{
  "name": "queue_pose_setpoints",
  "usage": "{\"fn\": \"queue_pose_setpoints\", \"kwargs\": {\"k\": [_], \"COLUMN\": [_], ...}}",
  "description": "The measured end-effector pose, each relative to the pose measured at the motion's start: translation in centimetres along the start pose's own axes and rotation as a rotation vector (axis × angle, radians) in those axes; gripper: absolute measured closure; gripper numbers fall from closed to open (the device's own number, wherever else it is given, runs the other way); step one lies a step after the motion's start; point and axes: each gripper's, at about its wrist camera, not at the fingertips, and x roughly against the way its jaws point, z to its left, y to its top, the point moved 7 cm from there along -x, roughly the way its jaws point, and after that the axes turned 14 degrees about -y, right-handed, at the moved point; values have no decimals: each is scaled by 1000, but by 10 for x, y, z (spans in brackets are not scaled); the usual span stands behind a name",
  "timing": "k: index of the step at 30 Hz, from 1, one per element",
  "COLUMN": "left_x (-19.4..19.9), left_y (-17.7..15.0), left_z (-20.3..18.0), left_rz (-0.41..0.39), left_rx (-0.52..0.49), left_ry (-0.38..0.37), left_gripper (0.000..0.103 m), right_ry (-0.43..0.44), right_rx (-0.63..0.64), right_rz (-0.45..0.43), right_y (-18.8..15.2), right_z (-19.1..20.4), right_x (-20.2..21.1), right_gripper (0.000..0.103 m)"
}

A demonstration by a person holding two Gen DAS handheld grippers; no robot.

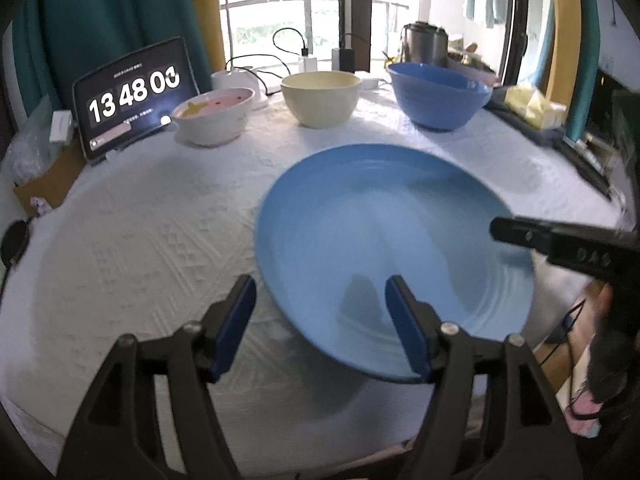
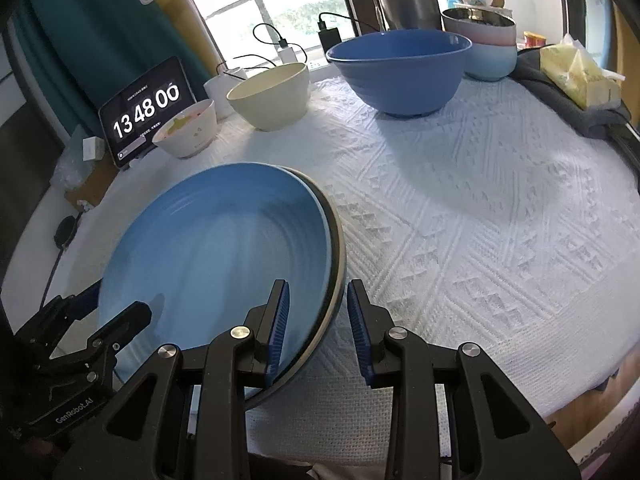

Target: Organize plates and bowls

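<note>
On woven cloth (image 2: 460, 208), both hand-held grippers (image 1: 320, 320) (image 2: 318, 332) gape wide round glossy ridged blue plate (image 2: 224, 248).

Home, living or dining room: round worktop (image 2: 480, 200) under white woven cloth, teal curtains (image 1: 112, 20), balcony window (image 1: 280, 4), bowls (image 1: 320, 98), tablet clock (image 1: 134, 96), tissue pack (image 2: 580, 72), chargers (image 1: 307, 60).

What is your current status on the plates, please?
Left gripper open, straddling blue plate rim. Right gripper open around the opposite rim. Dark-rimmed plate beneath. Three bowls behind, nothing blocking.
</note>
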Motion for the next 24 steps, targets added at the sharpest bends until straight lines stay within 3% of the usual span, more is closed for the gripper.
{"fn": "queue_pose_setpoints", "kwargs": {"k": [5,14,24], "left_x": [0,14,-22], "left_y": [-1,20,14], "left_z": [13,43,50], "left_rz": [-4,-110,-42], "left_rx": [49,136,154], "left_ry": [0,14,3], "left_gripper": [34,34,35], "right_ry": [2,14,30], "right_rx": [0,-25,-42], "right_rz": [-3,4,5], "right_y": [0,-1,0], "right_z": [0,-4,-5], "right_x": [1,2,0], "right_gripper": [70,70,67]}}
